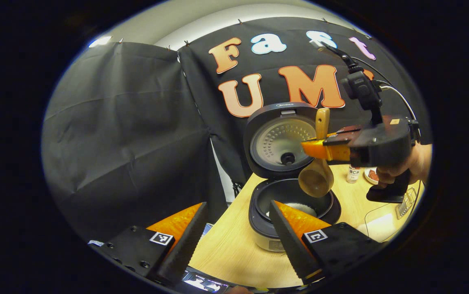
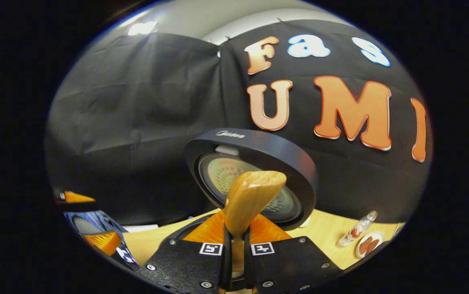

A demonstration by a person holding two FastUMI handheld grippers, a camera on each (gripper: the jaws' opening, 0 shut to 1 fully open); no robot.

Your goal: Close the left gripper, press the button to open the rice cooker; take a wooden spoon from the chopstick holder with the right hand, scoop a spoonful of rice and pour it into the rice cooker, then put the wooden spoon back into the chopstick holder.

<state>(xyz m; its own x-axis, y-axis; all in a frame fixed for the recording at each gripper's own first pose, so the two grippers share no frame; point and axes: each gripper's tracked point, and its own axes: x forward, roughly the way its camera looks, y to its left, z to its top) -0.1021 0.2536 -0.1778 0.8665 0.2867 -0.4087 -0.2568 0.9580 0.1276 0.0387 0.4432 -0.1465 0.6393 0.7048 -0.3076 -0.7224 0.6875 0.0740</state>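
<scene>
Rice cooker (image 1: pixel 291 212) on the table (image 1: pixel 234 253), lid (image 1: pixel 277 139) up. My right gripper (image 2: pixel 234 241) is clamped on the wooden spoon (image 1: pixel 317 177) handle, bowl hanging just above the open pot; white rice (image 1: pixel 300 209) lies inside, amount hard to judge. My left gripper (image 1: pixel 234 241) hangs near, fingers apart, holding nothing.

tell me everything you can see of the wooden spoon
The wooden spoon is light brown wood with a deep round bowl and a short thick handle. It hangs nearly upright, handle up, bowl down and tipped over the open rice cooker, apart from its rim. The right tool is shut on the handle; its rounded handle end rises above the fingers in the right gripper view.
</scene>
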